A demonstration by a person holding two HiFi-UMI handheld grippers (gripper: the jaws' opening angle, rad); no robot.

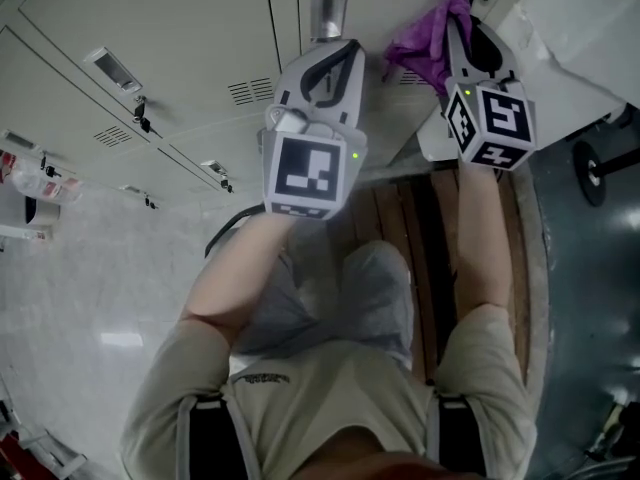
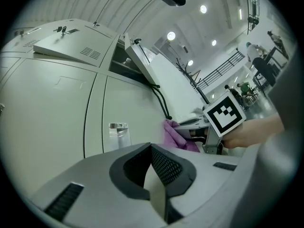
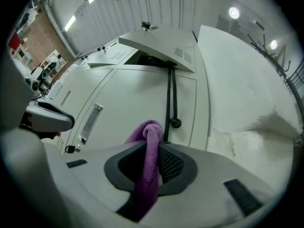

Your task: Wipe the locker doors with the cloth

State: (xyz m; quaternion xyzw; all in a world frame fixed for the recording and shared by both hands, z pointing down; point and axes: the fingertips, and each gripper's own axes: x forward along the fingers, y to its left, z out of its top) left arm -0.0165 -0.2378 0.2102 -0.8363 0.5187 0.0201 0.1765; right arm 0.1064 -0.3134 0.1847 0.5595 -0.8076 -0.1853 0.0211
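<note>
The pale grey locker doors [image 1: 170, 38] fill the upper left of the head view. My right gripper [image 1: 455, 38] is shut on a purple cloth [image 1: 425, 43] and holds it against or very near the locker face; contact cannot be told. In the right gripper view the cloth [image 3: 148, 170] hangs bunched between the jaws of that gripper [image 3: 156, 148]. My left gripper [image 1: 340, 53] is beside it to the left, shut with nothing in it, pointing at a door below a metal handle plate [image 1: 328, 8]. In the left gripper view this gripper [image 2: 152, 148] faces the same plate [image 2: 118, 134].
A black cord [image 3: 171, 99] hangs down from an open locker door [image 3: 156, 42]. A white board [image 1: 570, 28] leans at the right. A wooden bench [image 1: 425, 238] lies under my arms. Keys sit in locks [image 3: 71, 148]. A dark wheel [image 1: 592, 171] stands on the floor at right.
</note>
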